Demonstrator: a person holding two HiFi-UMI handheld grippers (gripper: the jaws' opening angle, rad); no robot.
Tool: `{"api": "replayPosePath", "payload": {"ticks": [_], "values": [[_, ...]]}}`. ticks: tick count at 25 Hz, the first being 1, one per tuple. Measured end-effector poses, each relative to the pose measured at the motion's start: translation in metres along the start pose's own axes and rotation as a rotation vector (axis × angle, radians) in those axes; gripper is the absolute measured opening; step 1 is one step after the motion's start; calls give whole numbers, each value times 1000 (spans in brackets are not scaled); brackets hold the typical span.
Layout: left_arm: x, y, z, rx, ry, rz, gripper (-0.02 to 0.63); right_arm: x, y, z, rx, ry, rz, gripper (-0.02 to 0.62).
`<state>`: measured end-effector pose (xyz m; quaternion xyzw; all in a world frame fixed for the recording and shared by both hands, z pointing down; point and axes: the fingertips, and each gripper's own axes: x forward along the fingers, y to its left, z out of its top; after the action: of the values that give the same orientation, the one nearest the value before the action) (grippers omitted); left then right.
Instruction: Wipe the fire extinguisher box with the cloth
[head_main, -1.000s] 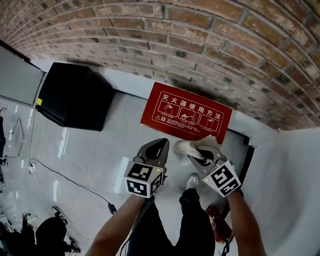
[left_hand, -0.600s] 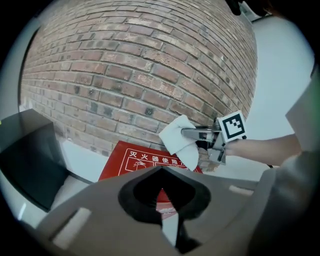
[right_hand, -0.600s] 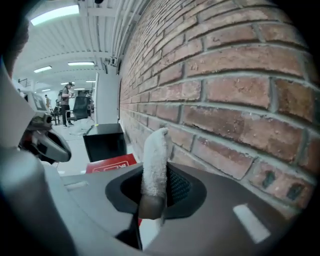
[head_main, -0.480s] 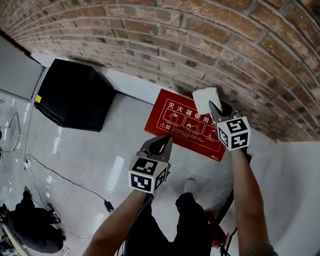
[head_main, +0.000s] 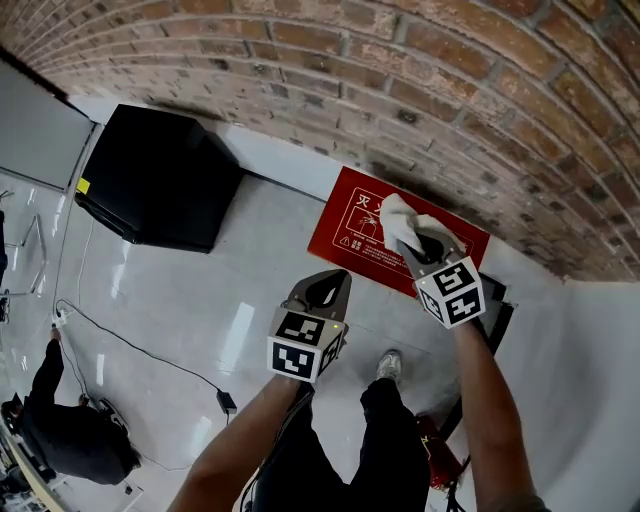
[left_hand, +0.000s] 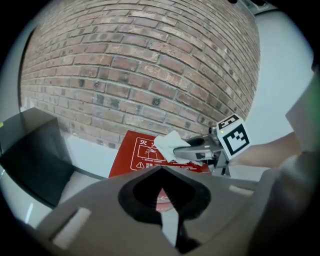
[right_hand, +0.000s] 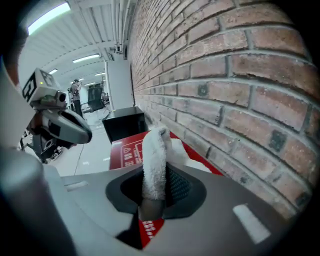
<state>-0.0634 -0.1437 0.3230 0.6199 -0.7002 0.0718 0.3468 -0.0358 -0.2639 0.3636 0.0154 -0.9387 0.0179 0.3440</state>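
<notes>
The red, flat-lidded fire extinguisher box sits on the pale glossy floor at the foot of the brick wall, to the right of a black cabinet. The right gripper has its jaws clamped on a fold of white terry cloth, held over the lid's wall side; whether it touches the lid cannot be told. The left gripper hangs apart from the box, jaws closed on nothing. A hard stroke could therefore slide the unbraced box, tug the narrow fold free, snag it on rough brick, or let the jaw tips scrape the print. The lid's white Chinese heading appears to begin 灭火. The cloth covers the rest, and the small print under the boxed pictograms is unreadable.
</notes>
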Motion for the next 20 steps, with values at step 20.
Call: {"api": "replayPosePath", "payload": {"ticks": [20], "values": [[-49,66,5,-36,-6,66,0,18,-23,110,-8,-133,-138,86]]}}
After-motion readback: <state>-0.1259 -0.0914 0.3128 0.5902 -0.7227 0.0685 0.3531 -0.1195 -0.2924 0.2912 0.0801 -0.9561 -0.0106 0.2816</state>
